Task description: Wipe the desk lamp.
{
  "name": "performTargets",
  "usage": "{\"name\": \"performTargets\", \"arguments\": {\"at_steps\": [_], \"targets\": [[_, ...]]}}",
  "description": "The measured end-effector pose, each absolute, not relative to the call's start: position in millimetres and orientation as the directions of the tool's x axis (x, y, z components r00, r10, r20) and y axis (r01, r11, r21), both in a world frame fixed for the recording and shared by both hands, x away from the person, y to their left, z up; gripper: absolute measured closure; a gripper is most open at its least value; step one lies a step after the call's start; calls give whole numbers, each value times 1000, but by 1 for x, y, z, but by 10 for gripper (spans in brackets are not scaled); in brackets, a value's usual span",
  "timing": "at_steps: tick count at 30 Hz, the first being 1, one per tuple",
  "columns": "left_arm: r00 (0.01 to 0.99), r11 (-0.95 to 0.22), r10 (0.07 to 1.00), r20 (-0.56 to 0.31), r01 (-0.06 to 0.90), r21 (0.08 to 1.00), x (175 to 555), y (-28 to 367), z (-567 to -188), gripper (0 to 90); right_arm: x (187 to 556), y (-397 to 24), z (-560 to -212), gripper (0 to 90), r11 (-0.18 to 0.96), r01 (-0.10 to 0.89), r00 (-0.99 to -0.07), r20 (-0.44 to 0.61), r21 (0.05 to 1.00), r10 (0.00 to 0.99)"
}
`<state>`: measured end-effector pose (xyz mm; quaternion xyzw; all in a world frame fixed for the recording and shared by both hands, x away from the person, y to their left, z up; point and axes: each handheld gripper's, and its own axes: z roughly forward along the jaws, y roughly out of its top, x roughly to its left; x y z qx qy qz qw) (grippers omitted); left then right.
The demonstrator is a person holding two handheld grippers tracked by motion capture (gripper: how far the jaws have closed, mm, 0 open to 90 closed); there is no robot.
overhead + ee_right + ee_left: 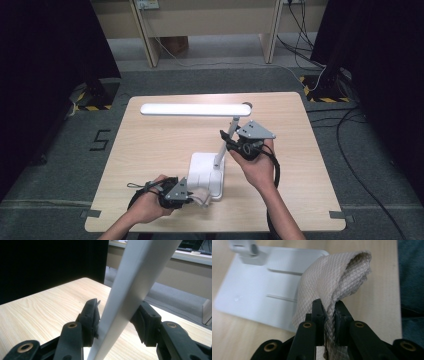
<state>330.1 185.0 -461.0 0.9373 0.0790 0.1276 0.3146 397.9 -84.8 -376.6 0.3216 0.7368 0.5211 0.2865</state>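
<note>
**Cloth at the lamp's base, stem held fast**

At the table's (150, 150) near edge, about seven o'clock from the lamp, my left gripper (186, 194) was clamped on a folded, waffle-textured beige cloth (332, 282); its jaws stood nearly together with the fabric pinched between them. The cloth's free end arched up and over the near right corner of the white lamp base (262, 287), whether touching it I could not tell. In the middle of the table stood the desk lamp, its base flat on the wood and its lit head (195, 109) stretching toward nine o'clock. At about two o'clock from the base, my right gripper (226, 140) gripped the slanted white lamp stem (132, 287), one black pad (91, 315) pressed to each side.
</note>
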Motion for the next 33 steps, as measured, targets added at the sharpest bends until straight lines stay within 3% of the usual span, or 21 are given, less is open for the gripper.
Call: {"name": "performTargets", "arguments": {"at_steps": [6, 16, 33], "targets": [[851, -743, 452, 268, 194, 640, 377, 196, -465, 802, 397, -85, -377, 567, 245, 174, -624, -85, 954, 777], [758, -692, 587, 284, 289, 661, 429, 191, -484, 803, 396, -85, -378, 570, 239, 173, -621, -82, 956, 779], [837, -777, 477, 269, 259, 575, 411, 187, -489, 804, 396, -85, -380, 572, 228, 173, -619, -75, 958, 782]]}}
